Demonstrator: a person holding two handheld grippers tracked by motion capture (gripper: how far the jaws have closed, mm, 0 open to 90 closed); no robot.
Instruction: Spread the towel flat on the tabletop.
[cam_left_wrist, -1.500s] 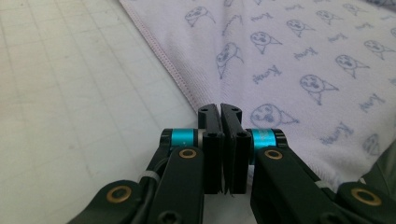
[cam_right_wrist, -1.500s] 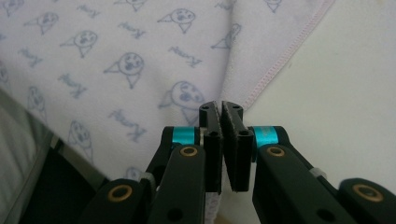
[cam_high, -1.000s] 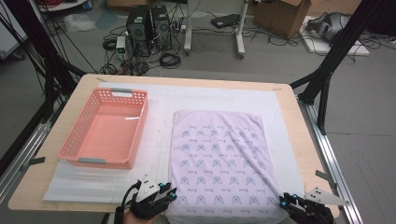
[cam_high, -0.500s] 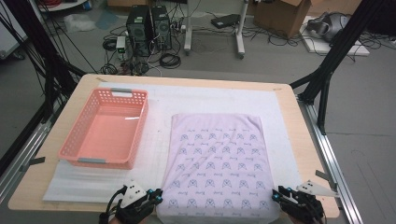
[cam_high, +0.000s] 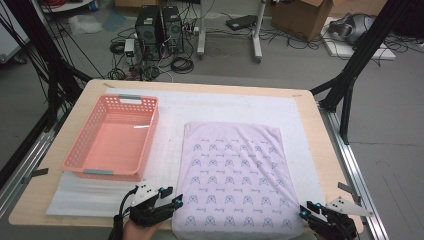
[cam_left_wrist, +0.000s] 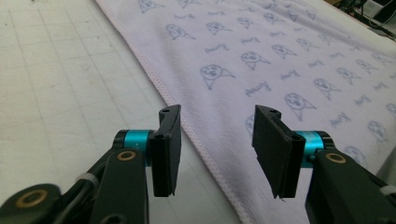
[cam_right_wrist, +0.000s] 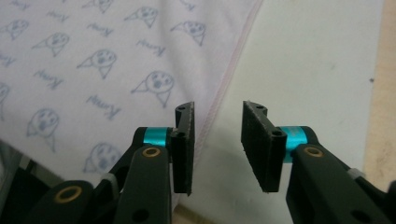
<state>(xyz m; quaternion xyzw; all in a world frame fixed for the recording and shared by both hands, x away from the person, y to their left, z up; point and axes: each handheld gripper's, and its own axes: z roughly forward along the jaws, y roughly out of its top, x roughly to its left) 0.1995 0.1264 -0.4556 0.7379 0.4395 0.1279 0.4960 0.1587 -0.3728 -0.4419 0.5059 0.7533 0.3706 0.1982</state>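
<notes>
A workshop floor strewn with cables and two black computer towers (cam_high: 160, 26) lay beyond the light wooden table (cam_high: 320, 150), and on that table sat a white foam mat (cam_high: 225, 107), spread wide under everything. There, on the left of the mat, stood the salmon-pink plastic basket with latticed walls (cam_high: 114, 137), nothing inside it. Beside it, on the right half, lay the pale lilac towel printed with small blue dog faces (cam_high: 235, 180), folded flat into a neat rectangle, its near edge reaching down to the person's side of the table. And here was the left gripper (cam_high: 172, 204), low at the towel's near left corner, held in a hand (cam_high: 137, 230) coming in from the bottom edge. In the left gripper view its jaws had just been opening and stood well apart, the towel's stitched hem running across the gap beneath them, with the pads clear of the cloth. Over on the other side, the right gripper (cam_high: 306, 210) sat at the towel's near right corner. In the right gripper view its jaws had just been easing open too, narrower than the left pair, the pink-stitched edge passing just under the left-hand jaw and bare mat showing between the pads. Nothing was clamped in either pair.
</notes>
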